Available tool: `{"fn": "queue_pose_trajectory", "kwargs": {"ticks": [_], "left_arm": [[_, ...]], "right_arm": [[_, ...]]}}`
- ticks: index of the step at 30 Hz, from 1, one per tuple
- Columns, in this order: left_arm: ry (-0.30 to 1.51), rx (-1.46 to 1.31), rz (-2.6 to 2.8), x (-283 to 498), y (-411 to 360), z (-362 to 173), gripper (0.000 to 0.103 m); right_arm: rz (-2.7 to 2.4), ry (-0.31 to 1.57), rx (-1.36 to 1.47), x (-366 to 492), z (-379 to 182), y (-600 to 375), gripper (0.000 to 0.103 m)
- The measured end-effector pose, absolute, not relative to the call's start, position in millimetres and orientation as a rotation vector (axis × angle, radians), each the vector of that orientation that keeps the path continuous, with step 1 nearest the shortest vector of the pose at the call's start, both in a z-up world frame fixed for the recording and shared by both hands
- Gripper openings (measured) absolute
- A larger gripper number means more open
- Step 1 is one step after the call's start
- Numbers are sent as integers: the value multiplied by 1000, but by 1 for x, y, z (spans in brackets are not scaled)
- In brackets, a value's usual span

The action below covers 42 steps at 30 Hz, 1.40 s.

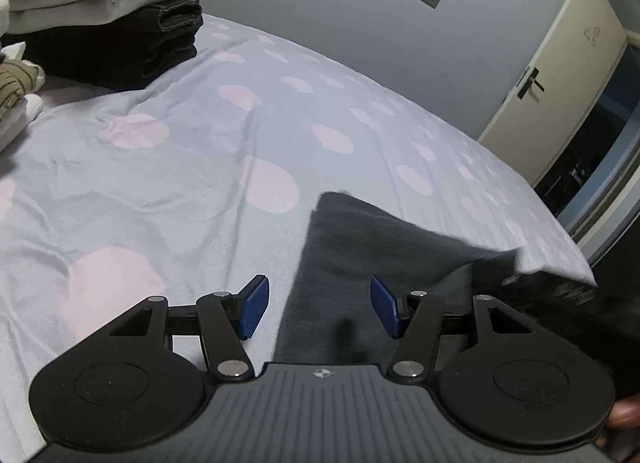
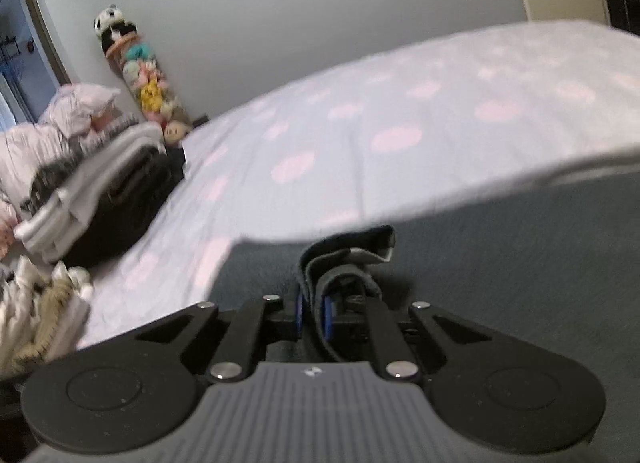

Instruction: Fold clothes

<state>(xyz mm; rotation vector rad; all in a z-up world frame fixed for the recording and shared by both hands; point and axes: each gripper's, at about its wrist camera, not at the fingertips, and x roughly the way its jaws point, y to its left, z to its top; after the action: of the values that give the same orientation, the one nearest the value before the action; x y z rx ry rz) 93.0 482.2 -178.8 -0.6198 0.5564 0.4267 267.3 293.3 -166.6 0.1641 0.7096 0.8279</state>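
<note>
A dark grey garment (image 1: 380, 247) lies spread on the bed near its edge. In the left wrist view my left gripper (image 1: 320, 305) hovers over the garment's left edge with its blue pads (image 1: 256, 305) wide apart and nothing between them. In the right wrist view, which is blurred, my right gripper (image 2: 316, 305) is shut on a bunched fold of the same grey garment (image 2: 500, 263). The fold (image 2: 344, 259) sticks up past the fingertips and hides most of the pads.
The bed sheet (image 1: 200, 167) is pale with pink spots. A stack of folded white and black clothes (image 1: 100, 15) (image 2: 92, 191) sits at the far left, with smaller folded pieces (image 1: 16, 103) beside it. Pillows (image 2: 72, 111), hanging plush toys (image 2: 140, 71) and a door (image 1: 552, 75) lie beyond.
</note>
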Motion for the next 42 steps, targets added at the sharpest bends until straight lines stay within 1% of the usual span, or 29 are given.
{"fn": "queue_pose_trajectory", "kwargs": {"ticks": [9, 15, 20, 24, 28, 31, 38, 42], "left_arm": [[533, -646, 387, 94, 476, -173, 66], [530, -614, 295, 105, 457, -167, 66], [544, -600, 218, 122, 435, -166, 68], [563, -584, 151, 137, 413, -166, 68], [595, -555, 67, 154, 386, -166, 69], [605, -538, 13, 166, 360, -166, 70], [675, -548, -41, 195, 326, -185, 70], [718, -610, -50, 205, 318, -199, 70]], "right_arm": [[831, 599, 81, 300, -62, 244, 10], [755, 601, 3, 336, -5, 192, 10], [660, 622, -50, 365, 21, 136, 10], [576, 619, -94, 387, 30, 85, 10], [488, 654, -111, 421, 25, 34, 10], [421, 713, -98, 453, 4, -3, 10], [265, 823, -49, 529, -79, -59, 10], [256, 865, -12, 552, -122, -71, 11]]}}
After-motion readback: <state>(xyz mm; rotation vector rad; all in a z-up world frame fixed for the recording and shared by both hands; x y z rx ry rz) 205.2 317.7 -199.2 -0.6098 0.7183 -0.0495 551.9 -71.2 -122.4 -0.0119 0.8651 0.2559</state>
